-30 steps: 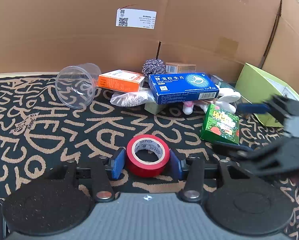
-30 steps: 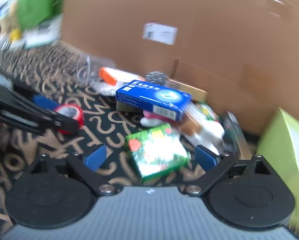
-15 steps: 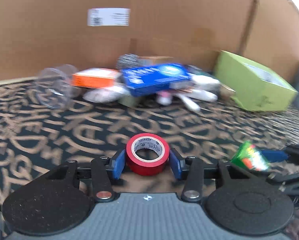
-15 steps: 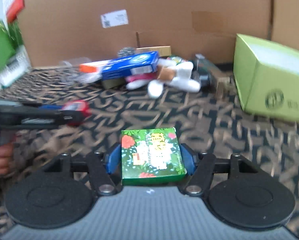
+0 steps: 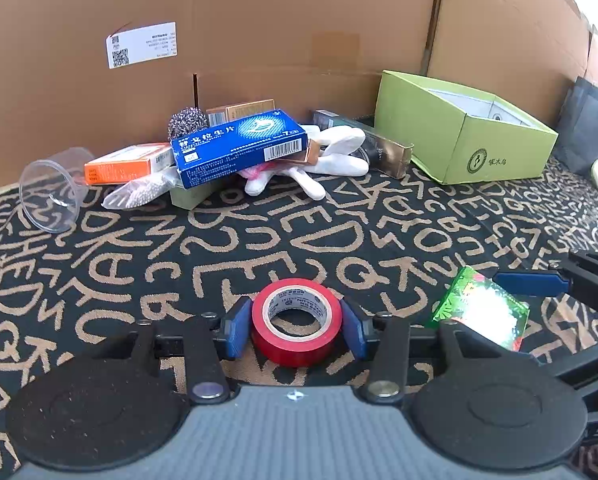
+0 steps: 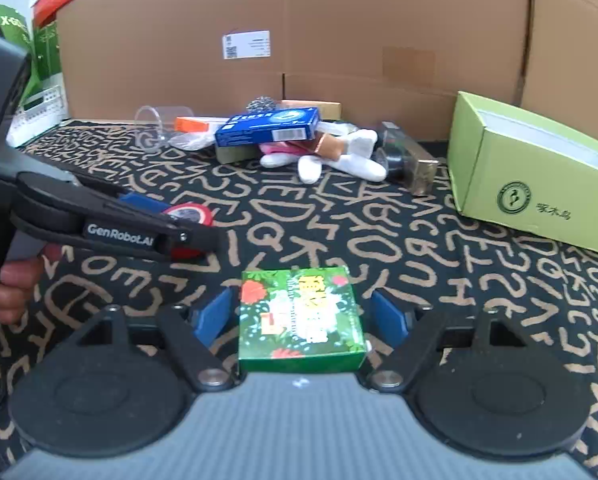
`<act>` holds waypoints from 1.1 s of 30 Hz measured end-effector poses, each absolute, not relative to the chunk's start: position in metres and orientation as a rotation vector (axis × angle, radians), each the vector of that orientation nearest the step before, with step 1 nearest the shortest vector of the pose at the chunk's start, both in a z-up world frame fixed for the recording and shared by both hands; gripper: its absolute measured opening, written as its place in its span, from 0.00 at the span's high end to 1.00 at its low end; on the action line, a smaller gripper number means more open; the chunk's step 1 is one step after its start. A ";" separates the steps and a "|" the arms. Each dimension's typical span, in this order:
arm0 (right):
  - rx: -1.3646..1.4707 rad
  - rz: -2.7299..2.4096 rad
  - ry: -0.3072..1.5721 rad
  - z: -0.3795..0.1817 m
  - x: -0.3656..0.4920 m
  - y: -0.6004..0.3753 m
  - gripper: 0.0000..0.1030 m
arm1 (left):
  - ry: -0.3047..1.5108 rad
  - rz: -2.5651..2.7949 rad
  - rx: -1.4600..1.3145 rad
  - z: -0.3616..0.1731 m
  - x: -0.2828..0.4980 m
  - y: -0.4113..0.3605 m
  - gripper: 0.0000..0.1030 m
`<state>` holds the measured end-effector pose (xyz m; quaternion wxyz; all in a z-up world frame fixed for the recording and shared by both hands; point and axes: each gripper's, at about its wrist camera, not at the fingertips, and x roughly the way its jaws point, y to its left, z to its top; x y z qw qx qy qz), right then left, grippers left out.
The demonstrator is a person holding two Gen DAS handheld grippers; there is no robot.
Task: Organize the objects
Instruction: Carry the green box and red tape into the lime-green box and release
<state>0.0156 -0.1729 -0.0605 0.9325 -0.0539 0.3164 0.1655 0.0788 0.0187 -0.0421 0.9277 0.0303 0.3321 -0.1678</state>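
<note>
Low in the centre of the left wrist view, our left tool [image 5: 297,322] sits clamped on the red tape roll [image 5: 297,320], both blue pads pressed against its sides. At the bottom centre of the right wrist view, the green flowered box [image 6: 299,318] lies between the pads of our right tool [image 6: 301,318]; a gap shows on each side, so the jaws stand apart, having just been opening, and the box is not gripped.

We judge the step in hand to be carrying: both items seem lifted out of the pile, and the right one looks half released. The lime-green open box [image 5: 465,136], upper right in the left wrist view, seems the likely bin. Next move calls for a firm re-clamp on the flowered box, or a clean let-go, before travelling further.

Surface is a black mat with tan lettering [image 5: 219,248]; we cannot tell if it covers floor or counter. Brown cardboard walls [image 5: 259,20] close the back. Against them, upper centre, a heap: blue medicine carton [image 5: 239,146], orange carton [image 5: 127,164], clear cup [image 5: 51,190] on its side, white plush toy [image 5: 327,160].
</note>
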 end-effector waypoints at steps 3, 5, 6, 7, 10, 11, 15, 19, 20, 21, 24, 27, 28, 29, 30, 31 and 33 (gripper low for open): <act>-0.096 0.341 0.656 -0.061 0.017 -0.175 0.25 | 0.675 -0.319 0.088 -0.044 0.079 0.013 0.47; -0.089 0.341 0.665 -0.063 0.017 -0.176 0.31 | 0.670 -0.308 0.102 -0.045 0.080 0.010 0.47; -0.085 0.342 0.671 -0.064 0.017 -0.176 0.34 | 0.670 -0.305 0.106 -0.045 0.081 0.009 0.47; -0.077 0.347 0.673 -0.065 0.017 -0.177 0.39 | 0.671 -0.306 0.111 -0.046 0.081 0.008 0.50; -0.075 0.337 0.663 -0.065 0.016 -0.178 0.41 | 0.680 -0.321 0.123 -0.044 0.082 0.005 0.53; -0.074 0.334 0.659 -0.065 0.015 -0.179 0.41 | 0.682 -0.325 0.126 -0.043 0.081 0.003 0.53; -0.058 0.325 0.641 -0.061 0.012 -0.188 0.41 | 0.688 -0.367 0.114 -0.037 0.078 -0.005 0.53; -0.040 0.290 0.588 -0.044 0.013 -0.210 0.41 | 0.642 -0.420 0.121 -0.016 0.080 -0.023 0.53; -0.039 0.275 0.569 -0.038 0.014 -0.218 0.41 | 0.627 -0.440 0.117 -0.008 0.082 -0.029 0.53; -0.042 0.259 0.549 -0.032 0.017 -0.226 0.41 | 0.610 -0.460 0.114 0.000 0.084 -0.035 0.53; -0.063 0.197 0.481 -0.010 0.025 -0.252 0.41 | 0.553 -0.511 0.106 0.027 0.093 -0.057 0.53; -0.091 0.133 0.414 0.011 0.036 -0.277 0.41 | 0.511 -0.572 0.087 0.054 0.104 -0.083 0.53; -0.103 0.111 0.395 0.018 0.041 -0.285 0.41 | 0.502 -0.588 0.078 0.062 0.109 -0.092 0.53; -0.118 0.087 0.377 0.024 0.046 -0.294 0.41 | 0.495 -0.600 0.074 0.070 0.115 -0.102 0.53; -0.131 0.062 0.362 0.029 0.053 -0.302 0.41 | 0.487 -0.604 0.073 0.077 0.121 -0.111 0.53; -0.137 0.040 0.352 0.033 0.059 -0.310 0.41 | 0.481 -0.599 0.077 0.082 0.129 -0.122 0.53; -0.119 0.009 0.348 0.041 0.077 -0.328 0.41 | 0.474 -0.590 0.083 0.088 0.145 -0.143 0.53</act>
